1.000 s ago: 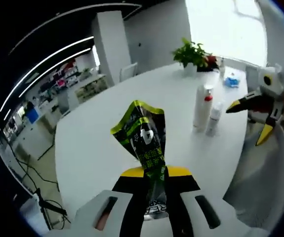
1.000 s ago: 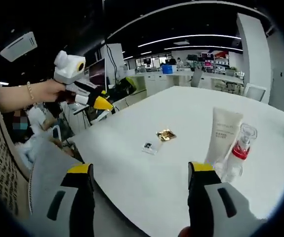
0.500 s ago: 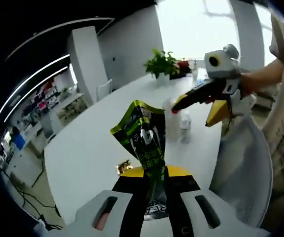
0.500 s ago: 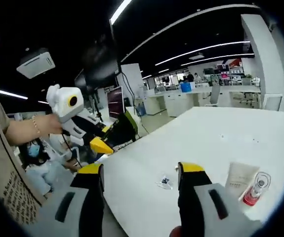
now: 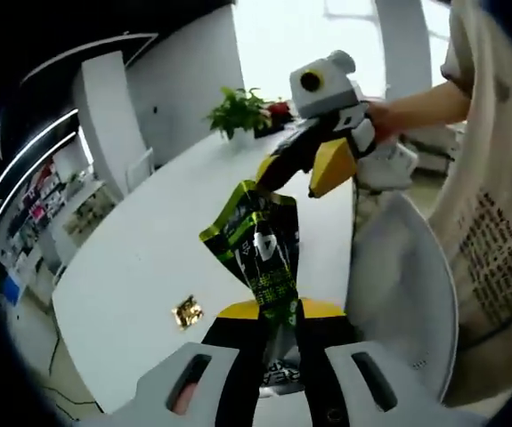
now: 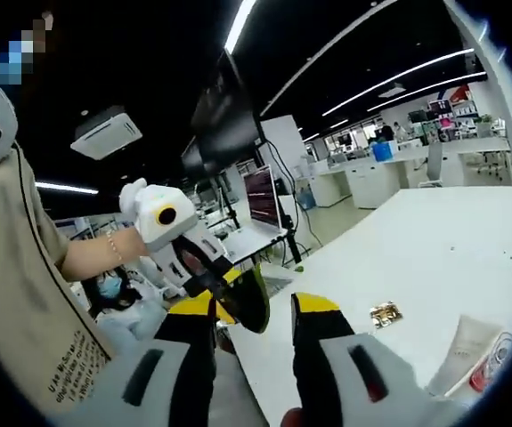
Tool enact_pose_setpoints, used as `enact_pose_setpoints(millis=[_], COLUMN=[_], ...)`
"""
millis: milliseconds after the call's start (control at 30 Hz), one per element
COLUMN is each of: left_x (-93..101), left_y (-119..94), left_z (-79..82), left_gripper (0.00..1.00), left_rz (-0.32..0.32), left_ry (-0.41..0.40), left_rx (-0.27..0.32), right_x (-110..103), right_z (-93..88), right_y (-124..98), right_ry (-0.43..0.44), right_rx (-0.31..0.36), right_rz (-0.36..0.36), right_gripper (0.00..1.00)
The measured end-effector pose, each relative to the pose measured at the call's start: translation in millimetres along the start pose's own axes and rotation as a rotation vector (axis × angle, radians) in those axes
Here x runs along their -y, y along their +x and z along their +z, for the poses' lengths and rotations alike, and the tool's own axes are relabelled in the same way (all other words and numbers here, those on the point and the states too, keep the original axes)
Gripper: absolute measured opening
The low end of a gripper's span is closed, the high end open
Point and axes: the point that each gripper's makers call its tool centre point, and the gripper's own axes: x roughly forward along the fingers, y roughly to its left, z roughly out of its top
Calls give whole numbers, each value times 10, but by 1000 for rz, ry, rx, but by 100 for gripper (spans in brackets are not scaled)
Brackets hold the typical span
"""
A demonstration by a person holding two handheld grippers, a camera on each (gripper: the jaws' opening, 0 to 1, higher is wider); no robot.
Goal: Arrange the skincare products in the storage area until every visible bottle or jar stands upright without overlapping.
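Left gripper [image 5: 272,311]: its jaws are pinched on the bottom of a green and black sachet [image 5: 262,251], which stands up crumpled above them, lifted over the counter [image 5: 149,267].
Right gripper [image 6: 251,307]: jaws part open with nothing gripped; the sachet's tip hangs just between them. In the left gripper view it [image 5: 313,160] reaches in from above, its yellow tips just beside the sachet's top.
Gold packet [image 5: 187,312]: 1, lying flat on the counter.
Tube [image 6: 465,349]: cream-coloured, at the counter's right edge, touching a clear bottle with a red collar [image 6: 493,358].
Potted plant [image 5: 236,110]: at the counter's far end.
Person: a hand [image 5: 389,116] holds the right gripper.
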Motion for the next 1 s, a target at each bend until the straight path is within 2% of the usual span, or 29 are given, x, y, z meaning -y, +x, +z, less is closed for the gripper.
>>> enact_pose_setpoints(millis=[133,267,433,500,567,600,667,767,833,867,900,1000], left_x=[76,108,158,171,195,210,201,143,46,-15,-60,-193], left_y=[-6,-12,4,12,21,25,41,43,32,19,9,-47], left_z=[45,98,100,105,100,101,139,216,285,312,311,327], left_gripper=[9,9,10,10,11,11,13,20,27,31,37,47], left_rz=[-54,-77,-110,-115,-126,-131,-113,-76,-23,11,36,115], left_ry=[29,55,67,71,64,54,14,-66,-93,-137,-168,-239], left_rx=[-6,-7,-12,-7,-5,-3,26,98,164,196,207,271], right_x=[-59,-129,-175,-246,-271,-267,-234,-176,-137,-100,-72,9], right_z=[-33,-58,-77,-58,-97,-72,25,69,97,106,114,148], right_y=[-9,-27,-57,-71,-82,-84,-109,-154,-188,-208,-223,-279], right_ry=[1,3,-1,-65,-24,43,73,129,174,190,203,269], right_rx=[-14,-17,-20,3,-9,15,92,145,189,212,230,300], right_rz=[31,63,74,106,106,95,85,60,43,23,7,-25], right_gripper=[17,8,6,1,1,1,1,0,0,0,0,0])
